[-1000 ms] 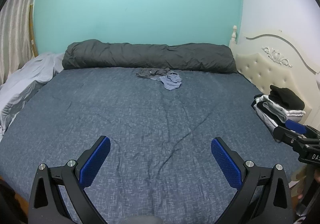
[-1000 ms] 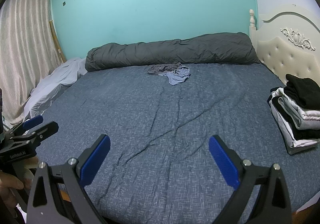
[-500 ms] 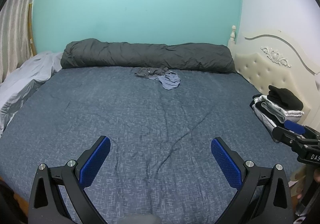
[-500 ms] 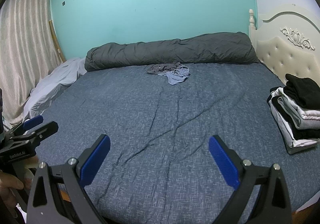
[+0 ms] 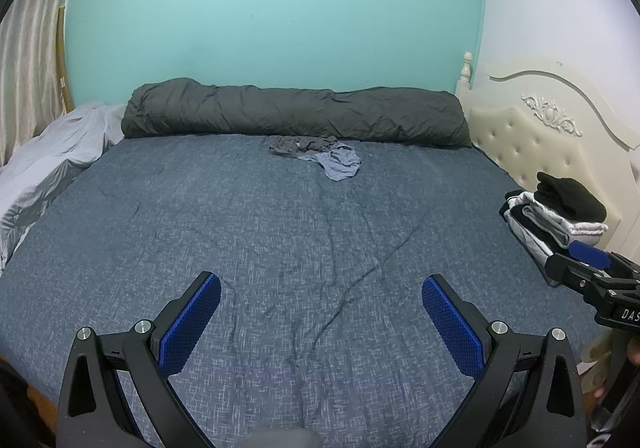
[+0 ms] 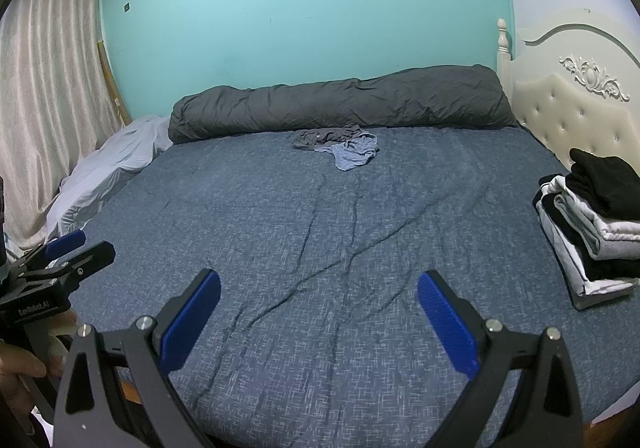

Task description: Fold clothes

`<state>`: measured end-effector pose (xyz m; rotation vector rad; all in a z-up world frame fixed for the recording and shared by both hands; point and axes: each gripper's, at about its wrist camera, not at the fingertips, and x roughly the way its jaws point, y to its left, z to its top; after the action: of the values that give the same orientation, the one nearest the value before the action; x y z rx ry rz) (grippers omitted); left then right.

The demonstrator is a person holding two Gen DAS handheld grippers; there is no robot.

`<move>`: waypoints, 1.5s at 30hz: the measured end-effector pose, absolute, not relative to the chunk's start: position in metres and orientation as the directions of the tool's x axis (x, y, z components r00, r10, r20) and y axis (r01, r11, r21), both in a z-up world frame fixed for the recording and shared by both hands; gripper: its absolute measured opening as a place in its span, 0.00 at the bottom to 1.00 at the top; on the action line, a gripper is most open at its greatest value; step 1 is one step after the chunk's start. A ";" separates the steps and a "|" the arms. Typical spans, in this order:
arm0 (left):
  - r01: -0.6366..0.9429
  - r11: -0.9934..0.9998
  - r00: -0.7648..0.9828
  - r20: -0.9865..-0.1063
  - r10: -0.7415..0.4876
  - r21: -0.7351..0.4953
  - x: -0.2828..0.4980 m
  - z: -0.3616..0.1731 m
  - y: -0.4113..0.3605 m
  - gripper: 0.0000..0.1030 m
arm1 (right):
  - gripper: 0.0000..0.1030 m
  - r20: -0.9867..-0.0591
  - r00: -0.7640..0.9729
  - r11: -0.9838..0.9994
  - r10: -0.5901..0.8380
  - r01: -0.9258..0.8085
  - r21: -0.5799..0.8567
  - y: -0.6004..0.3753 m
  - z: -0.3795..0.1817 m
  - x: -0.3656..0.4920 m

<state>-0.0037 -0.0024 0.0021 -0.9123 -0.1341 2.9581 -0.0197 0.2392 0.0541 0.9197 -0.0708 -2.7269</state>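
The left gripper (image 5: 321, 312) is spread wide and empty, its blue-padded fingers (image 5: 191, 322) low in the frame over the blue bed (image 5: 240, 232). The right gripper (image 6: 319, 308) is equally wide open and holds nothing, also above bare sheet. The unfolded clothes (image 5: 318, 154), a grey piece overlapping a light blue one, lie crumpled in the upper middle of both views, just in front of the rolled grey duvet (image 5: 296, 112) along the teal wall (image 5: 280, 8), well apart from both grippers. A folded pile (image 6: 592, 232) of black, white and grey garments sits at the right edge near the cream headboard (image 6: 576, 112). In the right wrist view the left gripper's body shows at the left edge with white lettering that reads "GenRobot.AI", and a hand (image 6: 18, 372) grips it below. In the left wrist view the right gripper's body shows at the right edge with only the letters "DAS" legible before the frame cuts them off. The right wrist view alone shows the curtain (image 6: 48, 80) broadly and the whole pile; the left wrist view cuts the pile behind the other gripper. A pale sheet (image 5: 48, 160) lies bunched at the left of the bed.
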 end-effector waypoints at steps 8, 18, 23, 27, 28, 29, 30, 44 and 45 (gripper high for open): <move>-0.019 -0.995 -0.826 -0.560 0.070 -0.098 -0.004 0.003 -0.002 1.00 | 0.97 -0.588 -0.765 -0.964 -0.262 0.231 0.128 0.239 0.056 -0.020; -0.021 -0.995 -0.827 -0.558 0.073 -0.099 -0.005 0.004 -0.002 1.00 | 0.97 -0.589 -0.765 -0.965 -0.261 0.231 0.127 0.239 0.057 -0.021; -0.023 -0.995 -0.827 -0.557 0.074 -0.098 -0.005 0.004 -0.002 1.00 | 0.97 -0.588 -0.765 -0.964 -0.264 0.234 0.128 0.238 0.057 -0.022; -0.023 -0.995 -0.827 -0.557 0.074 -0.099 -0.004 0.003 -0.002 1.00 | 0.97 -0.588 -0.765 -0.964 -0.262 0.233 0.127 0.239 0.056 -0.022; -0.024 -0.995 -0.827 -0.557 0.075 -0.099 -0.004 0.003 -0.002 1.00 | 0.97 -0.589 -0.765 -0.964 -0.262 0.232 0.128 0.239 0.056 -0.022; -0.025 -0.995 -0.827 -0.557 0.077 -0.100 -0.004 0.003 -0.001 1.00 | 0.97 -0.589 -0.764 -0.964 -0.262 0.232 0.129 0.239 0.056 -0.022; -0.026 -0.995 -0.826 -0.558 0.078 -0.101 -0.004 0.004 -0.002 1.00 | 0.97 -0.590 -0.764 -0.964 -0.262 0.232 0.129 0.239 0.056 -0.022; -0.032 -0.994 -0.823 -0.561 0.088 -0.108 -0.012 0.002 -0.001 1.00 | 0.97 -0.599 -0.759 -0.966 -0.255 0.224 0.127 0.241 0.050 -0.029; -0.032 -0.994 -0.822 -0.562 0.088 -0.109 -0.013 0.002 -0.001 1.00 | 0.97 -0.601 -0.758 -0.966 -0.254 0.223 0.128 0.241 0.049 -0.031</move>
<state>-0.0130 -0.0008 0.0016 -0.9127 -0.1458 2.9363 -0.0305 0.2413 0.0494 0.9427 -0.0701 -2.7274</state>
